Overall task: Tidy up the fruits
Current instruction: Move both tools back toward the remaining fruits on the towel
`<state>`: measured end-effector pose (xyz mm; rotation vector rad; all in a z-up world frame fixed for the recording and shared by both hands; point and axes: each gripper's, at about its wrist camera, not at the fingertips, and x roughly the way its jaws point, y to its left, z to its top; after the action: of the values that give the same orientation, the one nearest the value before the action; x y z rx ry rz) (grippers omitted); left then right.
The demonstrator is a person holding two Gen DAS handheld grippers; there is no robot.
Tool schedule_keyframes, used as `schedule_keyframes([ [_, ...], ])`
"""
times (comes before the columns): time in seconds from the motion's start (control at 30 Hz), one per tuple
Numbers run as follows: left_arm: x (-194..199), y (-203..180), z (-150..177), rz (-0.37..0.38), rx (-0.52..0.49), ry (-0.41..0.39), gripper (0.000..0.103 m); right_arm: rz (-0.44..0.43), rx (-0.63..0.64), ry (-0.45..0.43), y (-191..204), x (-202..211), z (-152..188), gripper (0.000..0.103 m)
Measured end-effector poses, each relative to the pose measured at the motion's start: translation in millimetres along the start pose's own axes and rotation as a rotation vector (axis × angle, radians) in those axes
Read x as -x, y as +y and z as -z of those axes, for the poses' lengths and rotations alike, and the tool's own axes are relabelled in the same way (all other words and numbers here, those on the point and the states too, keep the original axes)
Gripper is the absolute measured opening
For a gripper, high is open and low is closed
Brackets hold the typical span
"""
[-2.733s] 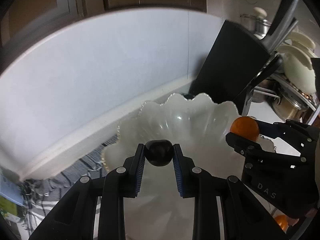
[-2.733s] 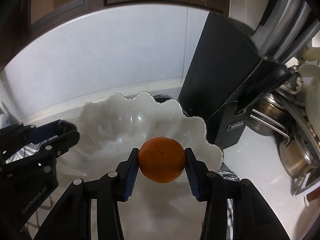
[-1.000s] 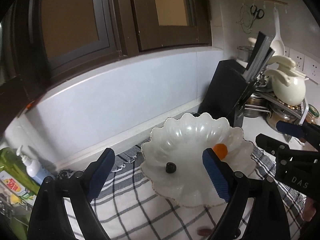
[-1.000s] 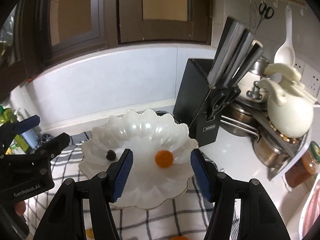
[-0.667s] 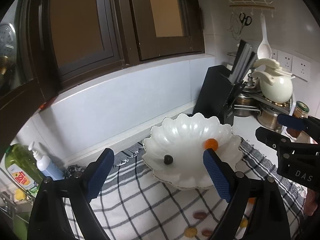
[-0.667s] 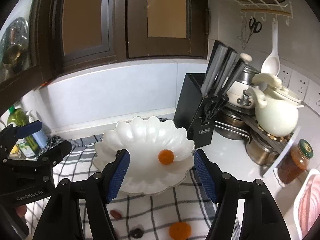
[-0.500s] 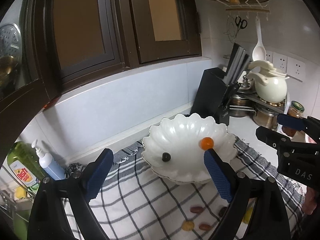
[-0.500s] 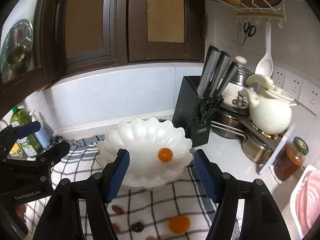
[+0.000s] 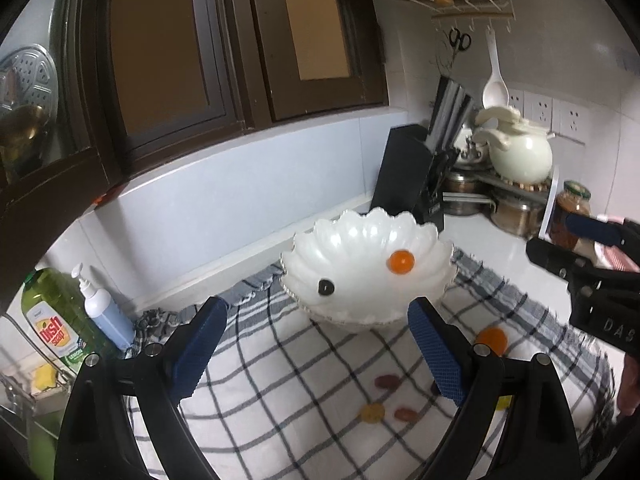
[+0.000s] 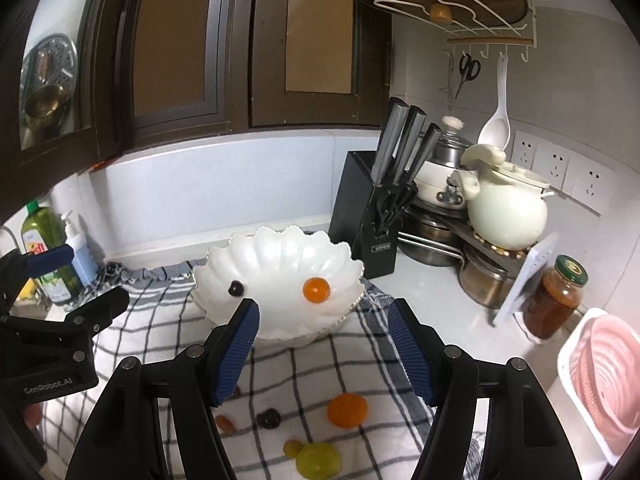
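Fruits are split between bowl and cloth right now. Inside the white scalloped bowl [image 10: 280, 276] sit a small orange [image 10: 316, 289] on the right and a dark grape [image 10: 236, 288] on the left, well apart from each other. The bowl rests on a checked cloth [image 10: 160, 320] spread over the tabletop [image 10: 432, 292].

Both grippers hover above the cloth, short of the bowl. The left gripper [image 9: 320, 354] has its blue-padded jaws spread wide, nothing between them; the right gripper [image 10: 324, 352] is likewise released and empty.

The right wrist view gives the better look at the loose fruit near the front of the cloth: a mandarin [image 10: 347, 410], a dark cherry-like fruit [image 10: 268, 418], a reddish grape [image 10: 225, 423], a green grape [image 10: 319, 460] and a small yellowish one [image 10: 292, 448] touching it. The left wrist view catches only part of that scatter, partly hidden behind its own fingers, but it shows the dish soap bottle [image 9: 56, 320] and pump dispenser [image 9: 106, 312] much closer.

A black knife block [image 10: 368, 216] stands just behind the bowl on the right, with a cream pot [image 10: 506, 208] and a jar [image 10: 556, 296] beyond.
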<state>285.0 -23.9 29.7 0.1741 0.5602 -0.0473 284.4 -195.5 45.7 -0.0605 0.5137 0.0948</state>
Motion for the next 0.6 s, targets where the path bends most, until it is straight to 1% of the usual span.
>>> schedule_keyframes([
  [0.1, 1, -1, 10, 0.008, -0.008, 0.017, 0.093, 0.021, 0.002, 0.0, 2, 5, 9, 0.068],
  [0.27, 5, -1, 27, 0.028, -0.002, 0.032, 0.093, 0.024, -0.017, 0.022, 3, 9, 24, 0.068],
  [0.5, 13, -6, 43, 0.046, -0.038, 0.012, 0.093, 0.016, -0.049, 0.046, 3, 14, 43, 0.068],
  [0.6, 14, -8, 49, 0.046, -0.055, 0.017, 0.093, 0.012, -0.077, 0.063, 1, 14, 51, 0.068],
])
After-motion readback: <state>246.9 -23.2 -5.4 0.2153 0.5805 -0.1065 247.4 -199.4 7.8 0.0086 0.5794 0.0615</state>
